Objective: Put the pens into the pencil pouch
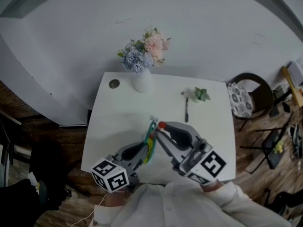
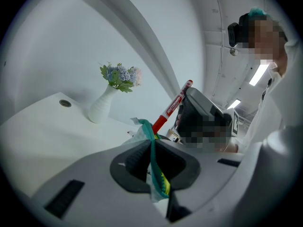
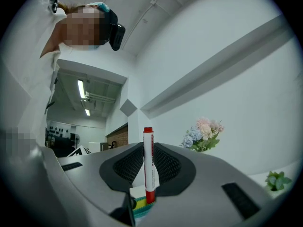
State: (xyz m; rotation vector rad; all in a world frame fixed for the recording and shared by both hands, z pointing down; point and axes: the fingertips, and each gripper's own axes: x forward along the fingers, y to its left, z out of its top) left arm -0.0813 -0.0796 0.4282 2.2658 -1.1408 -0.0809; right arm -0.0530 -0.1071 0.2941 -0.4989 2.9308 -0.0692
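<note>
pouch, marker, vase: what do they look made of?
pouch: soft and thin, probably translucent plastic film with a teal fabric-like zipper band. It folds and crumples limply.
marker: rigid plastic. The white barrel is smooth and printed, and both ends are red.
vase: looks like white ceramic with a smooth, even surface and soft sheen, but could be plastic.

The pouch [image 2: 154,164] is clear, its teal zip band edged yellow. The marker [image 3: 149,167] is white with red ends. Far on the white worktop [image 1: 118,122], a white vase [image 1: 142,82] bears pink and blue flowers [image 1: 144,48]; the pen [image 1: 186,110] to its right is black.
</note>
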